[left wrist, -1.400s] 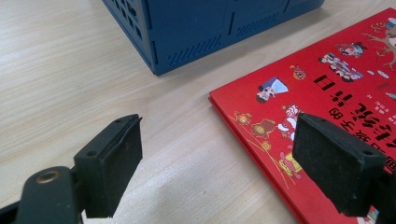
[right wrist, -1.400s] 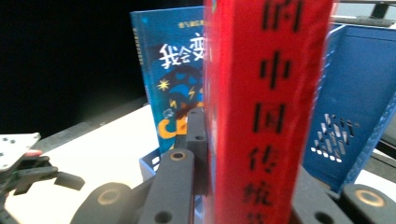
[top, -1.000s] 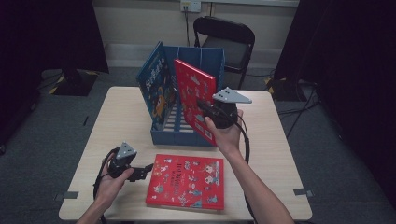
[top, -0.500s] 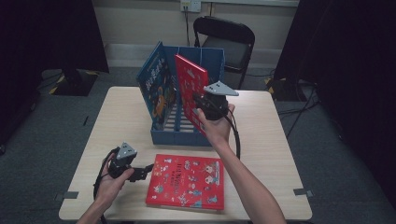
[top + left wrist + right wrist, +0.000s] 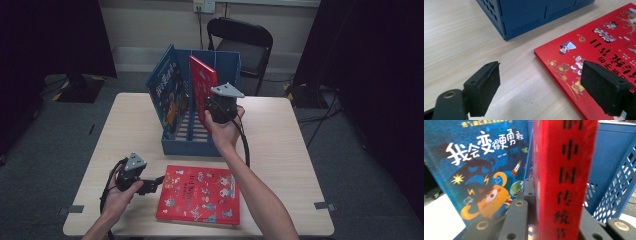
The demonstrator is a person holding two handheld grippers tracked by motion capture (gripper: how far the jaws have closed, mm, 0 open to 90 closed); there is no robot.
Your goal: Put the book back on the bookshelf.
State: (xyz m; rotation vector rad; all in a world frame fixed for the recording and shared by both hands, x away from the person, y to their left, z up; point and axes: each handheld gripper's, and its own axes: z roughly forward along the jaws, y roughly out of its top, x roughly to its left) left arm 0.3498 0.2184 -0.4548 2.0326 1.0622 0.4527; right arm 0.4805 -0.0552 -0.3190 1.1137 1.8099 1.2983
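My right gripper [image 5: 214, 108] is shut on the spine edge of an upright red book [image 5: 201, 81], held over the slotted blue crate [image 5: 192, 146]. In the right gripper view the red spine [image 5: 564, 175] sits between my jaws. Just to the left, a blue picture book [image 5: 479, 170] leans in the crate [image 5: 614, 170]. A second red book [image 5: 200, 195] lies flat on the table near the front edge. My left gripper [image 5: 152, 186] rests open at its left edge. In the left gripper view its pads [image 5: 486, 87] straddle that book's corner [image 5: 604, 45] without touching it.
The blue book [image 5: 167, 95] stands at the crate's left side. The crate's near corner [image 5: 536, 15] is close ahead of the left gripper. A black folding chair [image 5: 242, 42] stands behind the table. Bare wood table [image 5: 300, 150] lies to the right.
My right gripper has carried the red book leftward and farther back over the crate, nearer the blue book. The left hand has stayed put.
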